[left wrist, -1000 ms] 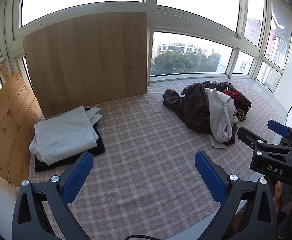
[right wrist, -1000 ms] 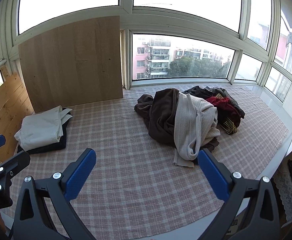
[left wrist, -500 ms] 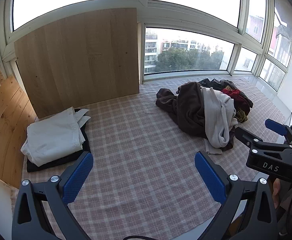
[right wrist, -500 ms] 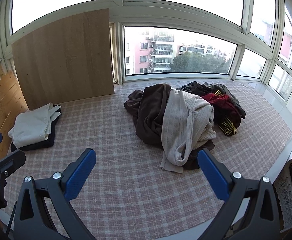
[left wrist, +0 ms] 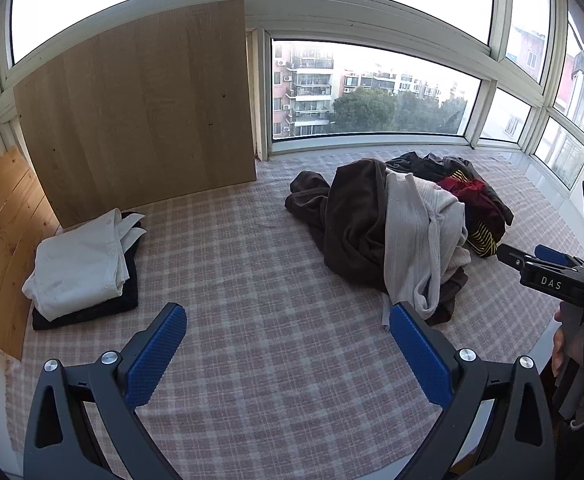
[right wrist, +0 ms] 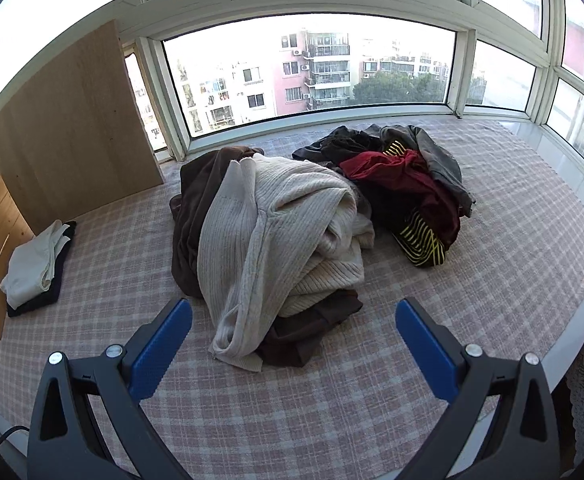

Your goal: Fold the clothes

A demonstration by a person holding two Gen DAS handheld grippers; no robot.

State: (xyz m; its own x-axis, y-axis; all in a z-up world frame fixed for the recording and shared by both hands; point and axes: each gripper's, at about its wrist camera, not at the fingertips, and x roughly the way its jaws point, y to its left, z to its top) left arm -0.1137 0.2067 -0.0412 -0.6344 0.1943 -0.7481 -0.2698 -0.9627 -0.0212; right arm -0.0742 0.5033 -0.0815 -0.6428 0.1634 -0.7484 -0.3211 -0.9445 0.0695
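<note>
A: Two grippers, and both stand with the jaws wide apart, holding nothing; the right gripper [right wrist: 292,344] hangs just before the heap of unfolded clothes [right wrist: 315,216], the left gripper [left wrist: 288,344] is over bare cloth between the heap and the folded stack [left wrist: 82,264].

B: What can go wrong here, you think?

A: The cream knit sweater [right wrist: 276,240] lies over the brown garment [right wrist: 196,208] and partly under itself; a pinch at its low hem may catch the brown one also, and both come up together; also a sleeve may drag the red piece [right wrist: 403,176].

B: And the stack?

A: White garment [left wrist: 80,260] on a dark one [left wrist: 92,308], near the wooden board [left wrist: 140,108]; a careless sweep of the left could push it crooked.

B: The surface?

A: A checked pink cloth [left wrist: 260,360] on a wide sill; soft, it may wrinkle under a pull; windows [right wrist: 311,72] all around, much daylight, apartment buildings outside.
</note>
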